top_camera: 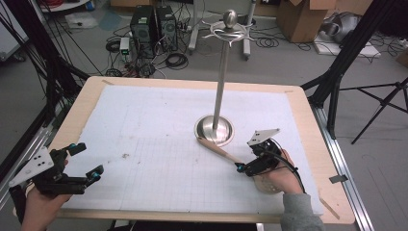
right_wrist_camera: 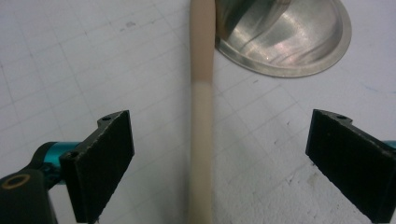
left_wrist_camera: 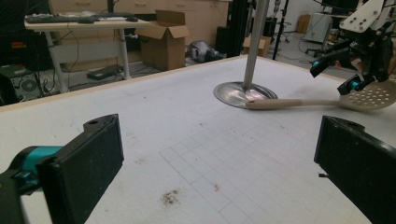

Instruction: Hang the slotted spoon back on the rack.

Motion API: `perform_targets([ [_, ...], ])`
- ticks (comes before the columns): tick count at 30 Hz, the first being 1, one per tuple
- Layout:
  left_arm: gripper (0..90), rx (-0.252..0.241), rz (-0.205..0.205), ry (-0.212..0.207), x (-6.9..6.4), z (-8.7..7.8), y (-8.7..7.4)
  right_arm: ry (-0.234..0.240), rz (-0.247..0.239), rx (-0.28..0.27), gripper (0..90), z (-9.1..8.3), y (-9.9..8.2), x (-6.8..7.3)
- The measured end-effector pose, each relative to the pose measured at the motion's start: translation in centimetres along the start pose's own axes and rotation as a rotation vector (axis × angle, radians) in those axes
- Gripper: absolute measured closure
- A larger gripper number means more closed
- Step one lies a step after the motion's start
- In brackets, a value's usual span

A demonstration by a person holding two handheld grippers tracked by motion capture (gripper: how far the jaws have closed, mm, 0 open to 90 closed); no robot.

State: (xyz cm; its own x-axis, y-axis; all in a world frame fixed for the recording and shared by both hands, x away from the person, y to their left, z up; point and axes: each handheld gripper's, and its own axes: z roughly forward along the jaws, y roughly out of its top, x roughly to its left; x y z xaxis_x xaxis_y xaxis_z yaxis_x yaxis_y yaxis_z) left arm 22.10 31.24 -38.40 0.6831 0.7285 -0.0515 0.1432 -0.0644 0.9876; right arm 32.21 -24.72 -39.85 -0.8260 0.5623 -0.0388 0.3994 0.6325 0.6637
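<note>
Left gripper (top_camera: pixel 85 163): held at the near left edge of the table (top_camera: pixel 317 159), jaws spread wide, nothing between them; a bare gridded white mat (top_camera: pixel 159 144) is seen past its jaws in the left gripper view.

Right gripper (top_camera: pixel 250 161): held at the near right, jaws released and set to either side of the skimmer's handle (right_wrist_camera: pixel 201 116), neither pad touching it, as is shown in the right gripper view.

Slotted skimmer (left_wrist_camera: pixel 327 100): laid flat on the mat at the right. Its perforated beige head (left_wrist_camera: pixel 371 95) is made out in the left gripper view, just under the right gripper; in the high view the head is largely covered by the hand (top_camera: pixel 279 178).

Steel stand (top_camera: pixel 222 72): placed mid-table, farther back. The handle's far tip is seen resting against the round base (right_wrist_camera: pixel 285 37). The hooked crown and ball finial (top_camera: pixel 230 19) are recorded in the high view.
</note>
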Motion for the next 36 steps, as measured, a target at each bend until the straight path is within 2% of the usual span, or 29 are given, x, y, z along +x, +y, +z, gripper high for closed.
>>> perform_targets([
  [6,1.7,0.007,-0.002,0.0,0.1,0.1,-0.1,-0.006,0.0,0.029,7.0,0.3,-0.1,-0.1],
  [7,1.7,0.006,-0.001,0.0,0.1,0.1,-0.1,0.002,-0.001,0.041,14.8,0.4,-0.2,-0.2],
  [8,1.7,0.008,0.0,-0.001,0.1,0.0,-0.1,0.005,-0.004,0.042,17.9,0.4,-0.2,-0.2],
  [16,1.7,0.003,-0.005,0.009,0.1,0.0,-0.2,0.024,-0.001,0.064,17.8,0.8,-0.3,-0.4],
  [26,1.7,0.002,-0.006,0.014,0.2,-0.1,-0.2,0.061,0.003,0.111,28.4,1.1,-0.5,-0.7],
  [36,1.7,0.005,-0.009,0.011,0.2,0.0,-0.3,0.069,-0.008,0.154,32.6,1.4,-0.6,-0.6],
])
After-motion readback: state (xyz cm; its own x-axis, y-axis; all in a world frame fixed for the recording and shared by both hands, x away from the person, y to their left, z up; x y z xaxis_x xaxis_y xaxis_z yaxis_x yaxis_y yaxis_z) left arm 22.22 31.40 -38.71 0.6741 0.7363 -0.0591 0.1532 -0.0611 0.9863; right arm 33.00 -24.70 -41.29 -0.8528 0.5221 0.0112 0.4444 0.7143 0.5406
